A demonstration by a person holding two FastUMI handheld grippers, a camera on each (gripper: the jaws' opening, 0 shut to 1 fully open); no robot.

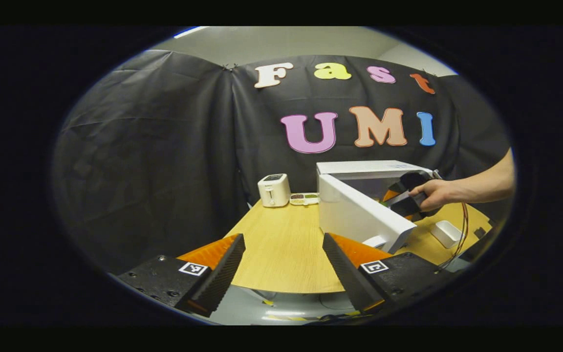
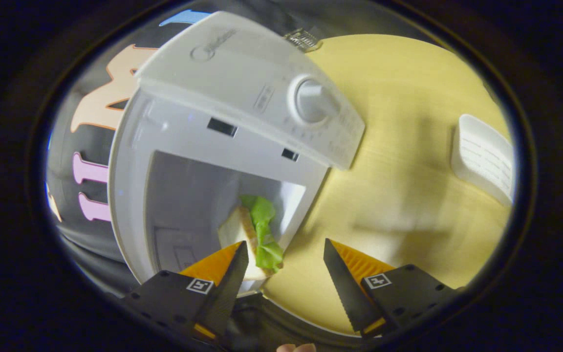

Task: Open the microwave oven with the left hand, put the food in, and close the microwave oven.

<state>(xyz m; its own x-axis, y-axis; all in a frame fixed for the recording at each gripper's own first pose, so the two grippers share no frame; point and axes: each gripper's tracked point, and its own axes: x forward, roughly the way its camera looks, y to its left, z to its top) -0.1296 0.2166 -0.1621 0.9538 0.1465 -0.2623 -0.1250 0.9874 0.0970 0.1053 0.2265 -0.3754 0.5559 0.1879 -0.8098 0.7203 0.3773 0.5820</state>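
Wooden table [image 1: 281,239] across mid-frame. White microwave oven [image 1: 359,168] right of centre, door [image 1: 359,215] swung open. Sandwich [image 2: 254,230] with lettuce inside the cavity, lower centre of right gripper view. Left gripper [image 1: 284,256] spread wide, empty. Right gripper [image 2: 286,266] likewise parted, gripping nothing.

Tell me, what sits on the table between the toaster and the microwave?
A small tray of food bits lies between the toaster and the microwave, seen in the left gripper view.

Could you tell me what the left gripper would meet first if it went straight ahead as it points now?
Probably nothing at once: the left gripper points over bare table toward the toaster by the wall; the microwave door lies just right of that line.
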